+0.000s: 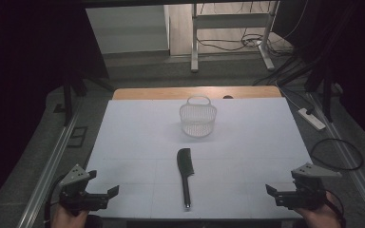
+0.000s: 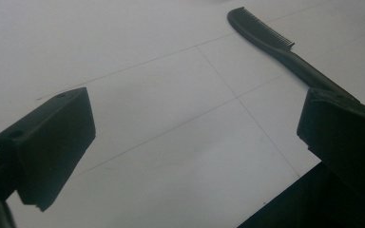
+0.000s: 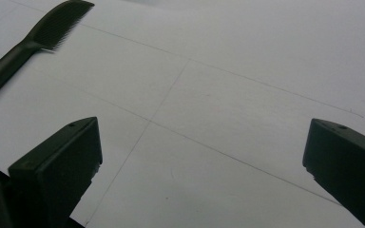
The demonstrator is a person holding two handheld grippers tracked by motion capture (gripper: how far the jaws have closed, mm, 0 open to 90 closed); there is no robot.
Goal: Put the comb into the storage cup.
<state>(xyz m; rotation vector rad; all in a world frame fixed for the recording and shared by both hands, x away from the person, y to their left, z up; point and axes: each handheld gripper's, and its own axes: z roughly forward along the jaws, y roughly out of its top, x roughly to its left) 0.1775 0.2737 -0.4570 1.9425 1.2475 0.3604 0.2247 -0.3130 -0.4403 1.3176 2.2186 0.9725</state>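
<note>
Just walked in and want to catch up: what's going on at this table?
A person holds a hand-held gripper in each hand at the near edge of the white table. The left hand-held gripper and the right hand-held gripper are both open and hold nothing. A black comb lies flat between them, untouched. A small white basket stands beyond it, apparently empty.

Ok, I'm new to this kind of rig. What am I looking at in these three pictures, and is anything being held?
A person sits at a white table with a handheld two-jaw tool in each hand. The high view looks down from above: the left gripper sits at the near left corner, the right gripper at the near right. The other two pictures come from cameras riding on each gripper, looking along its black jaws. A black comb lies in the middle, handle toward the person, with a small white basket beyond it. Both grippers are open and hold nothing.
</note>
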